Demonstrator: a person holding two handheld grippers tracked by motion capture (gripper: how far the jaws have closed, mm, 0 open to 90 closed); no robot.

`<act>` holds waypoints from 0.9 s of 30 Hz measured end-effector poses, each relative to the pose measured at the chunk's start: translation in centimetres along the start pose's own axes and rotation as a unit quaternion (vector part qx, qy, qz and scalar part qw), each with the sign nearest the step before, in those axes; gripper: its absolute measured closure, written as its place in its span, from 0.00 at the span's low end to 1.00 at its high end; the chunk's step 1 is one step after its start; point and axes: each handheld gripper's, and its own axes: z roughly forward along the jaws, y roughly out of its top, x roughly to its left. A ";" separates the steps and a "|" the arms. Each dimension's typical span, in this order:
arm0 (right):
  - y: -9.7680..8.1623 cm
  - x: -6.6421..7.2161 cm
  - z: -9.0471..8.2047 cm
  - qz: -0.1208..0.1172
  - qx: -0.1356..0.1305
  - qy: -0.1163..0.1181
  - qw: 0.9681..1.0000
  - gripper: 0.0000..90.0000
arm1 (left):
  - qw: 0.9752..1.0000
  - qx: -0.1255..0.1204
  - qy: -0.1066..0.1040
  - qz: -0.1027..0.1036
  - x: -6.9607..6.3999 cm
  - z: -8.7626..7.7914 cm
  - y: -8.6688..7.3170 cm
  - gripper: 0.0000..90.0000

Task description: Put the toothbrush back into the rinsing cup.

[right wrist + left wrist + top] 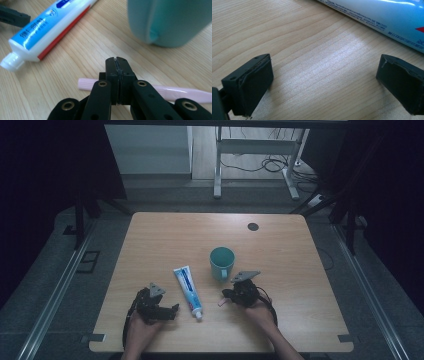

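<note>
A white and blue toothpaste tube (189,291) (387,15) (50,27) lies on the wooden table (280,250), cap toward the person. A teal cup (222,261) (170,22) stands upright just right of it. My left gripper (171,311) (324,80) rests low on the table left of the tube, open, with bare wood between its jaws. My right gripper (226,296) (116,61) is shut, pads pressed together, just in front of the cup. A pink toothbrush handle (220,303) (185,93) lies on the table beneath its jaws; no grip on it shows.
A dark round grommet (253,226) sits near the table's far edge. Beyond the table stands a white desk frame (255,165) with cables on the floor. The left gripper's jaw (12,16) shows past the tube in the right gripper view.
</note>
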 end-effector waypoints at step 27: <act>-3.4 -1.2 -3.3 0.021 0.014 -0.009 1.000 0.96 | 1.000 0.000 0.000 0.002 0.0 0.0 0.0 0.01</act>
